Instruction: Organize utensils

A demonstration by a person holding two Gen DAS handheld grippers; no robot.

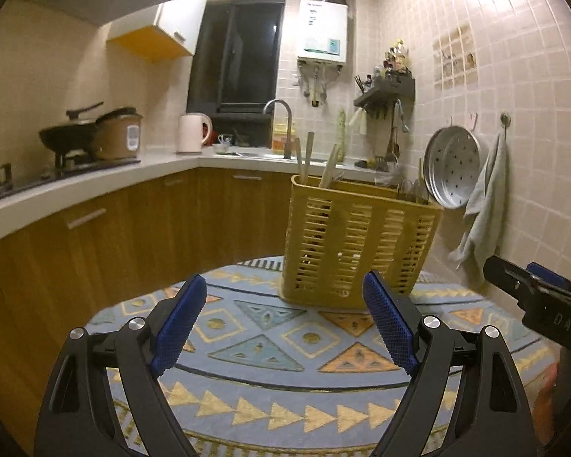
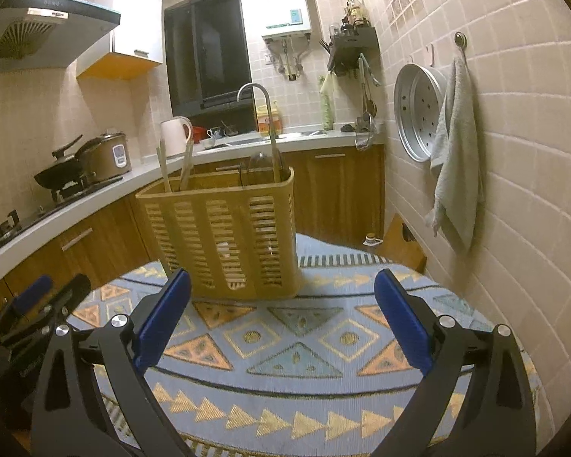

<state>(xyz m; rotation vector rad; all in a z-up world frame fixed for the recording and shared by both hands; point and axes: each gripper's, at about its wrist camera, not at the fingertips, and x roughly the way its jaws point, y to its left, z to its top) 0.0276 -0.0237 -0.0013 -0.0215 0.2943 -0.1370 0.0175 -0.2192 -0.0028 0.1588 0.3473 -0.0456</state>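
Left tool: jaws spread wide, blue pads facing each other, nothing between them and nothing touched; it hangs above the patterned cloth.
Right tool: jaws spread very wide, holding nothing; only bare cloth shows between the pads.
Utensil basket: yellow slotted plastic, upright on the cloth, ahead of both tools and clear of their pads; seen from the left tool it sits slightly right of the line between the fingers, from the right tool slightly left.
Basket contents: wooden utensils stand in the compartment on the left tool's side; metal utensils rise from the end nearer the right tool; a dark-handled piece shows there in the right wrist view.
Patterned cloth: blue with orange and yellow triangles, covering the round counter under both tools and the basket.
Tools to each other: the right tool shows at the right edge of the left wrist view; the left tool shows at the lower left of the right wrist view; they are apart.
Beyond the basket: a sink faucet and a hanging steamer tray on the tiled wall.
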